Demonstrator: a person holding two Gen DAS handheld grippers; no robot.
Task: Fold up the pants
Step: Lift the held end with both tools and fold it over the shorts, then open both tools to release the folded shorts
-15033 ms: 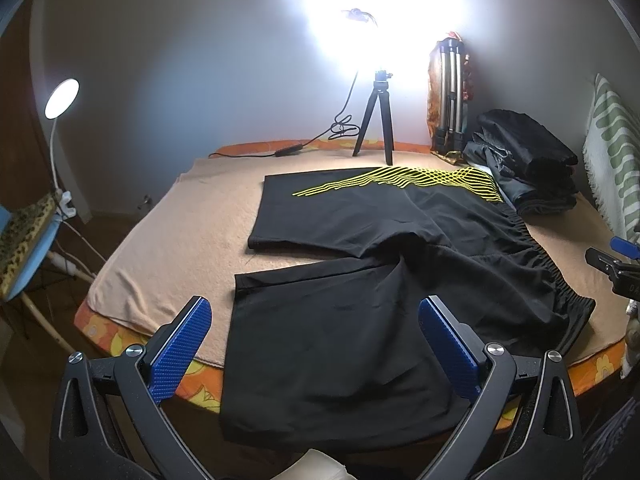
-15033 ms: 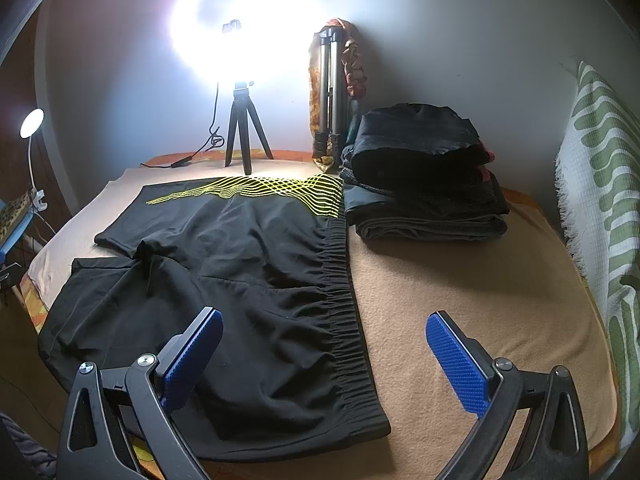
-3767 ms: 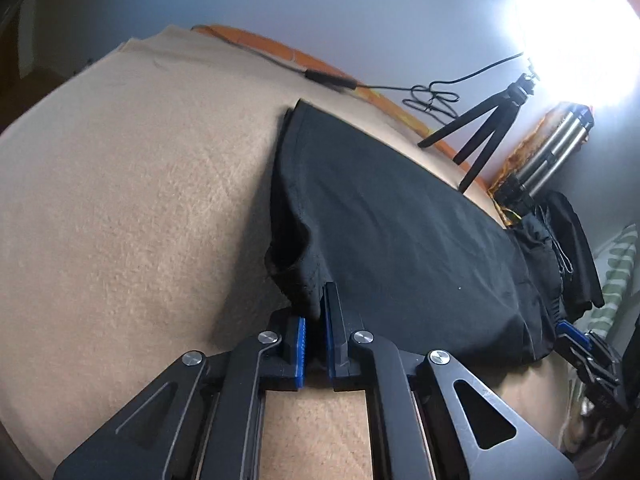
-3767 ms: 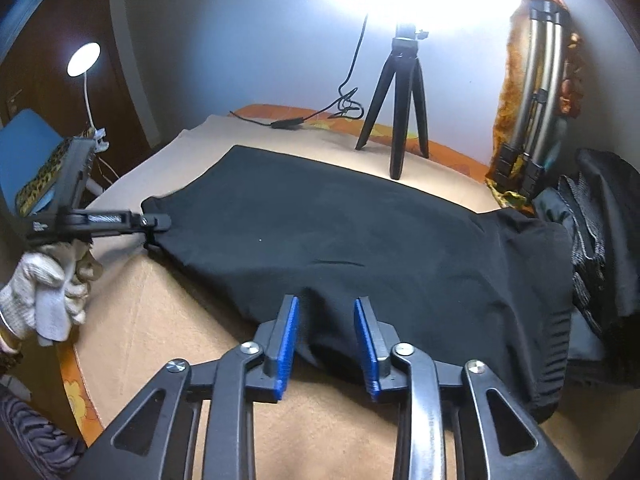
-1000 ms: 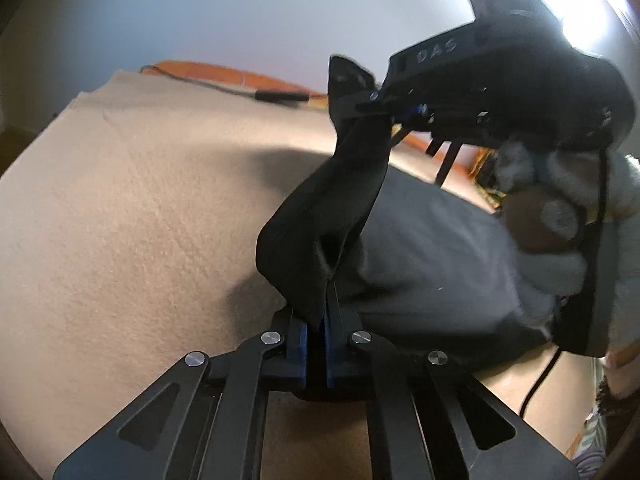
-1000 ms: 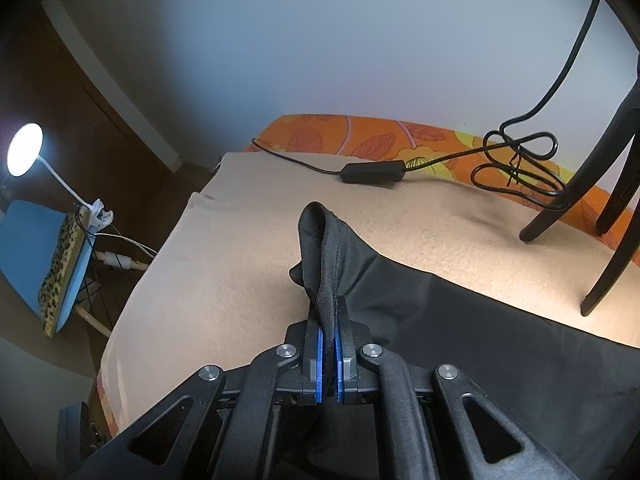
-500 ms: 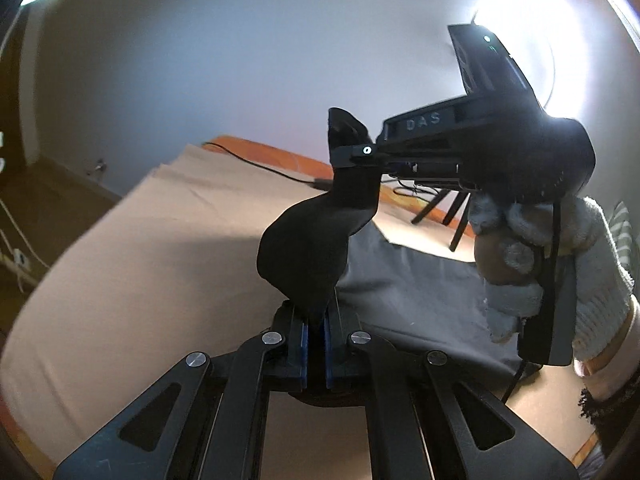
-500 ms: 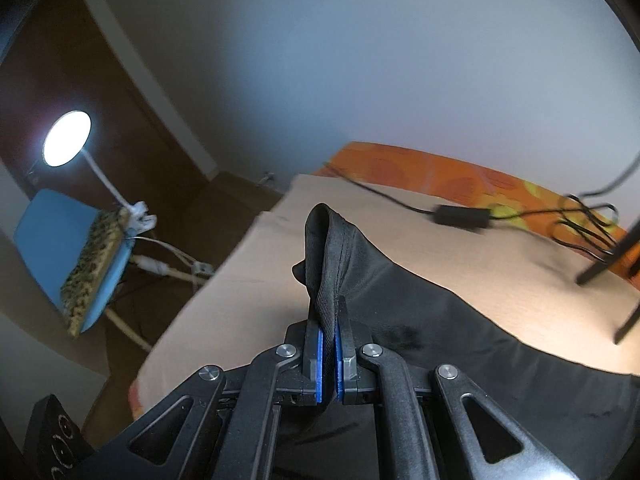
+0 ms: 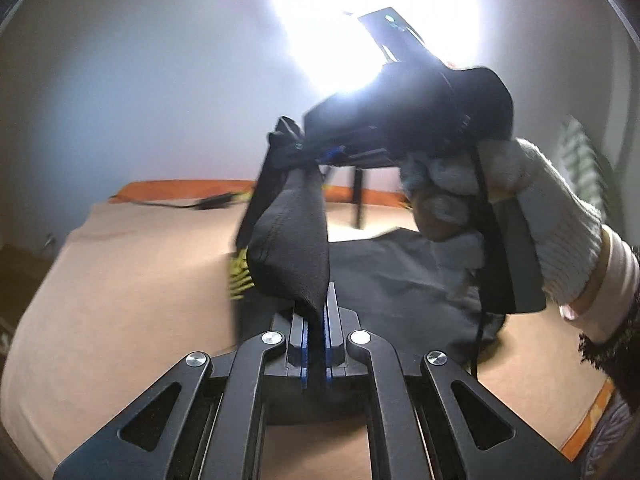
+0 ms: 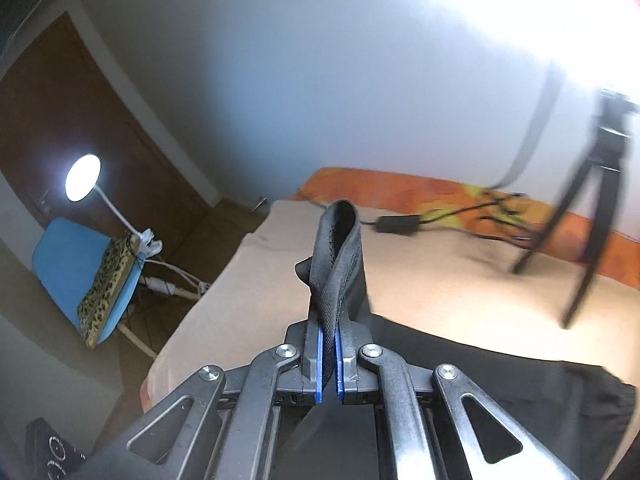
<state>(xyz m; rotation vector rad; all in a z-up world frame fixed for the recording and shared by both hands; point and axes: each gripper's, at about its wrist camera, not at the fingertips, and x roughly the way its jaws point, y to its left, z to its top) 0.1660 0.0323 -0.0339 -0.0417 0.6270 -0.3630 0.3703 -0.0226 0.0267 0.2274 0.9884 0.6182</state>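
Note:
The black pants (image 9: pixel 384 276) lie on the tan blanket (image 9: pixel 120 280), with their leg-end hem lifted off it. My left gripper (image 9: pixel 316 320) is shut on one corner of that hem, which bulges up in a black fold (image 9: pixel 292 248). The right gripper (image 9: pixel 320 158), held by a white-gloved hand (image 9: pixel 532 216), is shut on the other corner just above and beyond. In the right wrist view my right gripper (image 10: pixel 328 344) pinches a looped strip of black hem (image 10: pixel 338 256). Yellow stripes (image 9: pixel 239 276) of the pants show under the lifted fabric.
A bright lamp on a black tripod (image 10: pixel 592 216) stands at the far side of the bed, its cable and switch (image 10: pixel 398 224) lying on the orange sheet (image 10: pixel 440 192). Left of the bed are a blue chair (image 10: pixel 76 264) and a small desk lamp (image 10: pixel 82 178).
Both grippers have risen with the pinched hem, lifting the leg end higher off the blanket. The left view has swung toward the bright lamp; yellow stripes now show beneath the raised cloth.

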